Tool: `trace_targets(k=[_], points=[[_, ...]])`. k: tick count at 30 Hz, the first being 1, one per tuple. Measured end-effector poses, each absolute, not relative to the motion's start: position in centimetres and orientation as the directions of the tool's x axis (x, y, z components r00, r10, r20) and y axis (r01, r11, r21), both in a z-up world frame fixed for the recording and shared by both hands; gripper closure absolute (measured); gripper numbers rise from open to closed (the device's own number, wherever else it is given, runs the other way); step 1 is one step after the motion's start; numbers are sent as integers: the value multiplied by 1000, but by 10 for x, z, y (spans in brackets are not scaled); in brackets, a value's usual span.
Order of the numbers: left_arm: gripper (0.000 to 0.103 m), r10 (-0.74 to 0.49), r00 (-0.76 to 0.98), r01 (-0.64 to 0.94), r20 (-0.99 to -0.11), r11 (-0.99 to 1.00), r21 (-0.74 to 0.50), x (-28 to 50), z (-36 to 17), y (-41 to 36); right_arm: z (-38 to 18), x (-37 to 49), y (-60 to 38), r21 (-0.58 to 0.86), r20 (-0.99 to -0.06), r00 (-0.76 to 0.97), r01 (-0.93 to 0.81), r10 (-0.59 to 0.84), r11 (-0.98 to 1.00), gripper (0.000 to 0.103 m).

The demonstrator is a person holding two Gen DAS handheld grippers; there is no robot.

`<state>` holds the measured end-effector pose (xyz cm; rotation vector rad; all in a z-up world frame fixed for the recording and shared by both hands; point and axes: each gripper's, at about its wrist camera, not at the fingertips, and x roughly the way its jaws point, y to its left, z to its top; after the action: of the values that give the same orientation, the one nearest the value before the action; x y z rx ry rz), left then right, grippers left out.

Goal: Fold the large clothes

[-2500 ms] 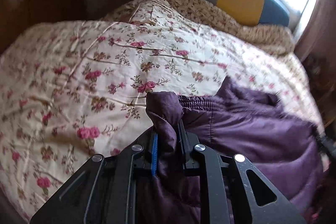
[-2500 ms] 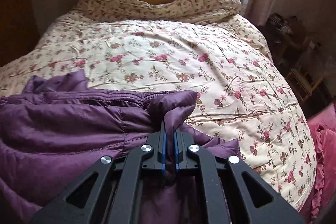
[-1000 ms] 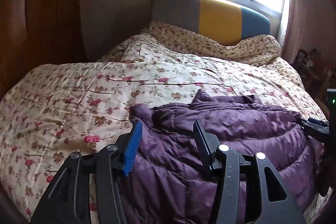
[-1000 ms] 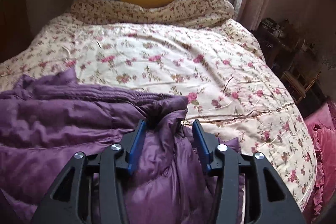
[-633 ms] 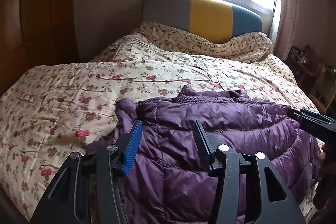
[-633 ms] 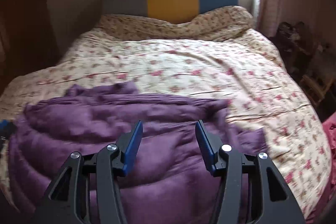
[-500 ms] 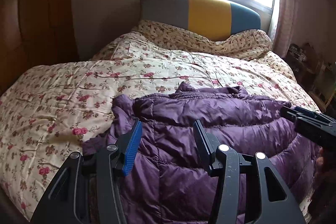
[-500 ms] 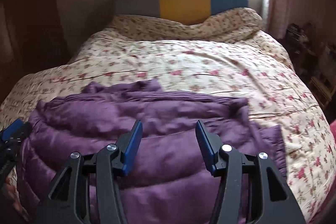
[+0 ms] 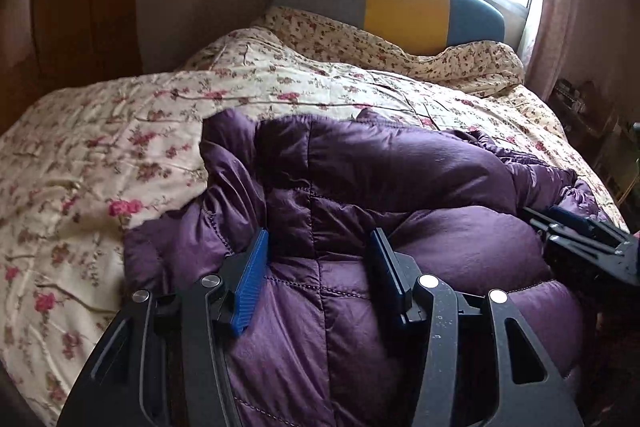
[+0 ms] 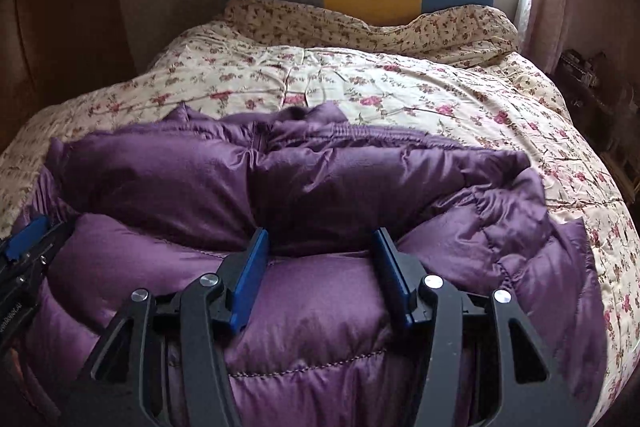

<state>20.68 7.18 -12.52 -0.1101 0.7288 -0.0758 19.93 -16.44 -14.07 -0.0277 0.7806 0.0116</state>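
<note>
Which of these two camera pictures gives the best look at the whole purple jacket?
The right wrist view. There the jacket lies square across the frame, both side edges and its gathered far hem visible against the quilt. The left wrist view sits closer and off to one side: the jacket fills the lower frame and runs out of view at the bottom.

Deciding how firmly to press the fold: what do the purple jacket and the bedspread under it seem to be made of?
Purple jacket: looks like a thin, smooth synthetic shell with a slight sheen, stitched into puffy padded channels; the filling cannot be seen. Floral bedspread: matte, woven, probably cotton-like cloth, lightly creased and quilted, with no shine.
</note>
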Motion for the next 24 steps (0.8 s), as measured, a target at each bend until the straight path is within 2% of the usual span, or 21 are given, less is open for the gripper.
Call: trace_targets(k=[6,13,18,24], points=[[51,-143,732,32,-666,984,-176,213,-135,76,-159,207,-161,-33,-713,701,-28,-3,999,50],[51,-142,720,25,-679,983,-179,214,-133,74,-160,210,-163,-21,-715,699,-28,5,999,50],[35,-182,728,-1,-661,964,-267,197,-116,91,-157,209,-167,-7,-715,699,-33,18,999,49],[34,-128,767,-79,-629,954,-290,160,-100,130,-139,198,-174,43,-714,697,-56,71,997,46]])
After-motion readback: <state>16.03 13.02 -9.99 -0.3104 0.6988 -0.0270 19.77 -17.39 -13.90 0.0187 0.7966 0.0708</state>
